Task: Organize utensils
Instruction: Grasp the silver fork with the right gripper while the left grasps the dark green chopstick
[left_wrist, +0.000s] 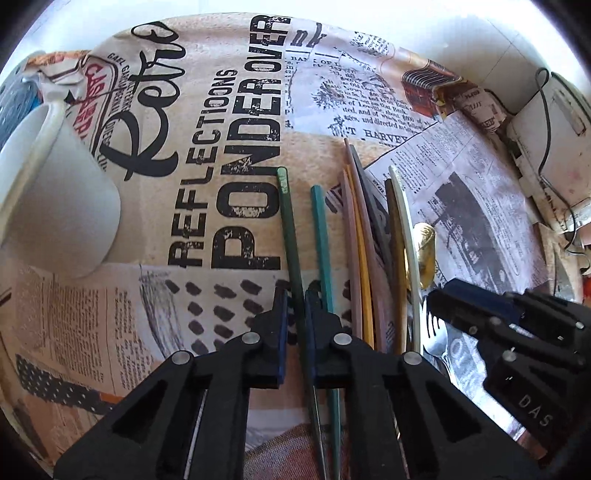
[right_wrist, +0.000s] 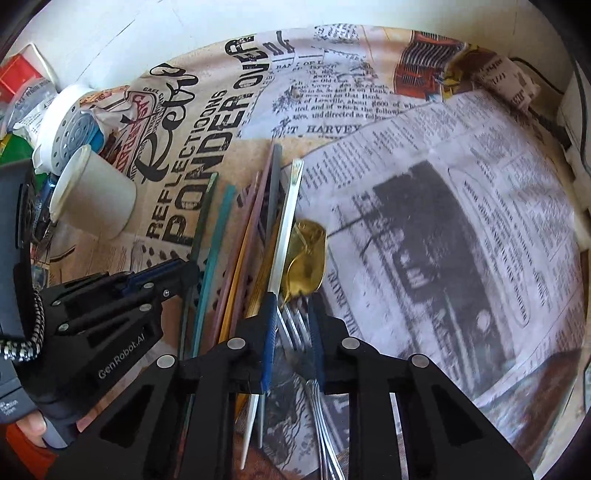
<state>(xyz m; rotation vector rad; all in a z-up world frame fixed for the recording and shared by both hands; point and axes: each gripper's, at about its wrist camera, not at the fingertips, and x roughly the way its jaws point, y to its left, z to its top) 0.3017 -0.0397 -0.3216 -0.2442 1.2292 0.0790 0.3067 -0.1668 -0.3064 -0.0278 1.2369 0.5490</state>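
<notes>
We clamp our left gripper (left_wrist: 295, 314) on a slim dark-green chopstick (left_wrist: 290, 236) and our right gripper (right_wrist: 293, 328) around steel forks (right_wrist: 295, 325), bare newsprint cloth (right_wrist: 443, 221) alongside.

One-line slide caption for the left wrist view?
Left gripper shut on a dark green chopstick beside a row of utensils on a newsprint-patterned tablecloth, white cup at left.
</notes>
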